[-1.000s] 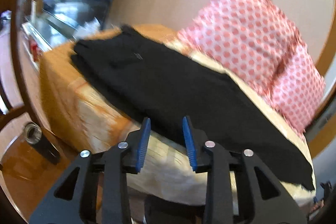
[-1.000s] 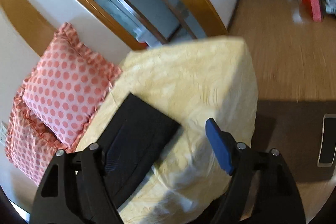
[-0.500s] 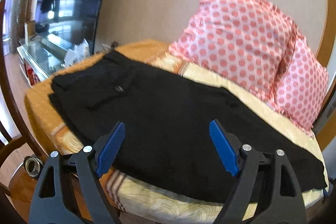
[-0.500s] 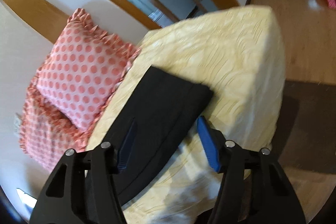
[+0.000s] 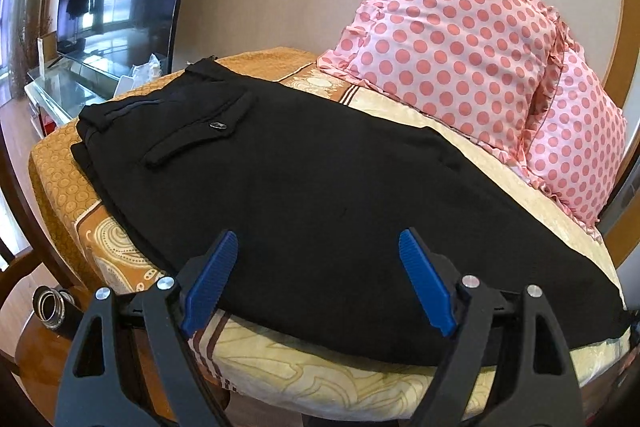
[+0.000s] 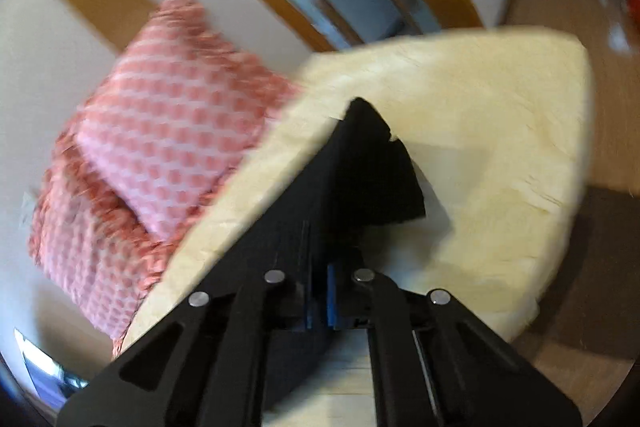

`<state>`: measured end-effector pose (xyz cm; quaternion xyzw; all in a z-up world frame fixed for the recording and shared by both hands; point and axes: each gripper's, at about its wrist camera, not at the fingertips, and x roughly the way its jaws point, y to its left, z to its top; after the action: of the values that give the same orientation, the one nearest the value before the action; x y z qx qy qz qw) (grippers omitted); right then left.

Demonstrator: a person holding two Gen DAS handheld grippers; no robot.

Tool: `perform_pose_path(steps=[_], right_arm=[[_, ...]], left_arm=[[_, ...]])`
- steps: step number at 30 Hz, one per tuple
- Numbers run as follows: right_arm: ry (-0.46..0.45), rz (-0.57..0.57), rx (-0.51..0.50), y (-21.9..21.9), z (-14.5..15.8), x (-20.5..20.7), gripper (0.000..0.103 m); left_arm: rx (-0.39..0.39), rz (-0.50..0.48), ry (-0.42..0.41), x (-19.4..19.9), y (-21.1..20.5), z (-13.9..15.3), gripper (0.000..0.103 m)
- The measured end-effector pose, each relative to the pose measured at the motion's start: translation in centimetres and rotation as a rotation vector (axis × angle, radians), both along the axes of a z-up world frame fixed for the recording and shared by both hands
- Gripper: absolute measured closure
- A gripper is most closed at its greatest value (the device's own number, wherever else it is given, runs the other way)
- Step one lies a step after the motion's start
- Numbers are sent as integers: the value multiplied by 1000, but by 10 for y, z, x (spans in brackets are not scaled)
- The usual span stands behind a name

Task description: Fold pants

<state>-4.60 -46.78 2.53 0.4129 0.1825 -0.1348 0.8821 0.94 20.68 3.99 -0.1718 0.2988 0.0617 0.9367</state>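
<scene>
The pants (image 5: 320,187) lay flat across the bed (image 5: 280,367), waistband toward the far-left corner, legs running right past the pillows (image 5: 452,39). Half a second earlier the right gripper (image 6: 320,301) had hung spread above the hem end; now its jaws were pinched together on the hem (image 6: 372,167), and the cloth rose off the bed in a peaked fold. The blur in that view suggested a lift under way. The left gripper (image 5: 318,283), nearly closed a second before, stood wide open over the near edge of the pants at mid-leg, holding nothing. That likely meant the first fold had begun: hem carried toward the waistband, left gripper ready to hold or catch the crease.
</scene>
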Motion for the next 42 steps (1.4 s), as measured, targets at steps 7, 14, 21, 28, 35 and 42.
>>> perform_pose_path(steps=[7,14,21,28,35,42], right_arm=[[-177,566,-78,168,63,79,98],[125,1033,-109,332,-13,127,99],[-64,955,-189,349,33,118,98],[65,1149,-473,419,-4,91,84],[-44,1180,-377,413,21,84,31],[25,1247,-388,428,8,80,32]], left_arm=[[29,4,-3,1,-4,-1,17],[-41,0,-25,-17,4,13,17],[-37,122,-123,-48,38,39,16],[-165,229,-76,-50,77,24,16],[-143,269,-52,-53,90,19,16],[-194,274,-15,-45,109,15,16]])
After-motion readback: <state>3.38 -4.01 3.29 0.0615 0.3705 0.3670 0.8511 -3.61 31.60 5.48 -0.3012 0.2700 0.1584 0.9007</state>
